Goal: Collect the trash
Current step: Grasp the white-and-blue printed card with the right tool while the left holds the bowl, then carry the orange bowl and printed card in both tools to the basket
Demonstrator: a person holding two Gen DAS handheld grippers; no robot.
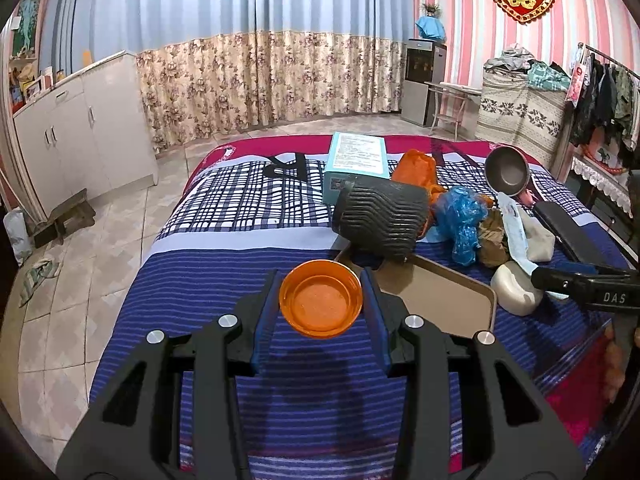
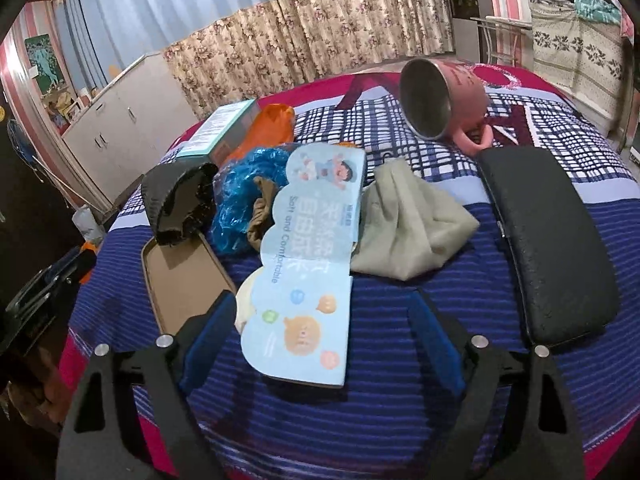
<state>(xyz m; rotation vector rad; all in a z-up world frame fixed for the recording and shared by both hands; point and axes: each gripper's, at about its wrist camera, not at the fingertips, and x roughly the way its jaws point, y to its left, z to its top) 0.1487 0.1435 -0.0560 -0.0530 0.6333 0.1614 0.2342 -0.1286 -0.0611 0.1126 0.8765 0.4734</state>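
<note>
Two grippers: left gripper (image 1: 321, 300) round orange bowl (image 1: 321, 298), right gripper (image 2: 320, 340) seemingly open.

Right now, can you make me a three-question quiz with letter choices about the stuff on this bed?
1. Where is the pink mug?
A. upright on the tray
B. tipped on its side on the bed
C. on the floor

2. What colour is the bowl between the left gripper's jaws?
A. orange
B. green
C. white

3. How do the right gripper's jaws stand?
A. shut tight
B. clamped on the mug
C. open around the blue card

Answers: B, its mouth faces sideways; A, it shows clear orange; C, gaps show on both sides.
</note>
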